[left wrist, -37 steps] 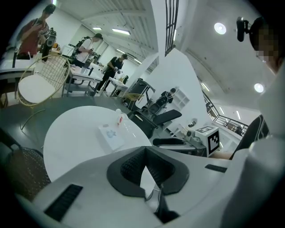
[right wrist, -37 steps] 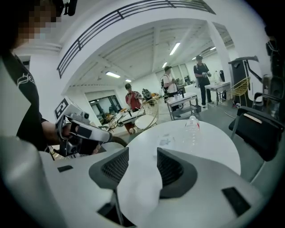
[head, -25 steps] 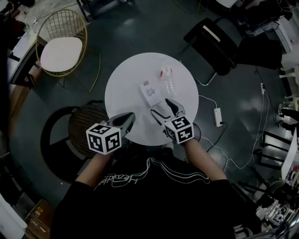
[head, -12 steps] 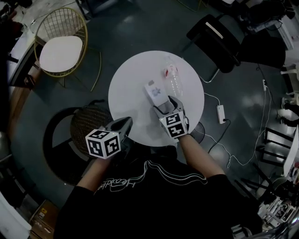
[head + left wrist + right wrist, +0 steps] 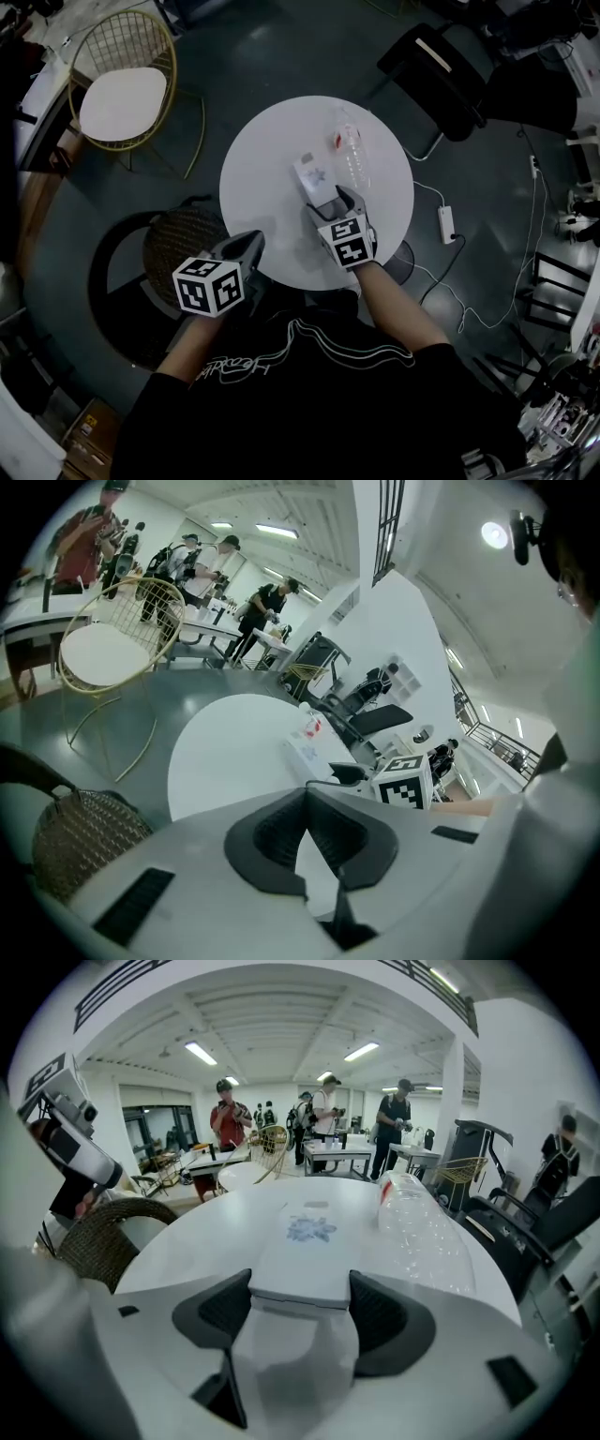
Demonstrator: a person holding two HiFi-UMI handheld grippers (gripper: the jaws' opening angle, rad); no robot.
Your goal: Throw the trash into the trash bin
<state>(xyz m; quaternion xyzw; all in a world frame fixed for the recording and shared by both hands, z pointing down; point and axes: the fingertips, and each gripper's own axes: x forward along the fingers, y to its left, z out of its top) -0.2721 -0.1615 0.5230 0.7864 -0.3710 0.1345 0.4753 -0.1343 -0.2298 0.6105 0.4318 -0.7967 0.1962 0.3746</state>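
Trash on the round white bench (image 5: 262,187) comes to two pieces near its far-right edge: a flat white packet (image 5: 312,175) with a blue flower print, and a clear plastic bottle (image 5: 350,155) with a red label lying on its side just beside it.

My right claw (image 5: 328,195) is spread wide over the middle of the bench. The near end of the packet (image 5: 305,1241) sits between its pads, and both sides of the packet lie right against them. I cannot tell whether it is being squeezed. The bottle (image 5: 417,1227) lies outside the claw, off to its right.

My left claw (image 5: 251,246) hangs at the bench's near-left edge with its tips pressed together and nothing in them (image 5: 307,794).

The packet's near end is covered by the claw body in the head view, and its print is too small to read.

A dark wicker basket (image 5: 178,248) stands on the grey floor against the bench's near-left edge. A gold wire chair (image 5: 122,89) with a white seat stands beyond the far-left edge, and a black chair (image 5: 441,70) beyond the far-right. A white power strip (image 5: 444,225) lies on the floor to the right. Several people stand at desks far back in the room.
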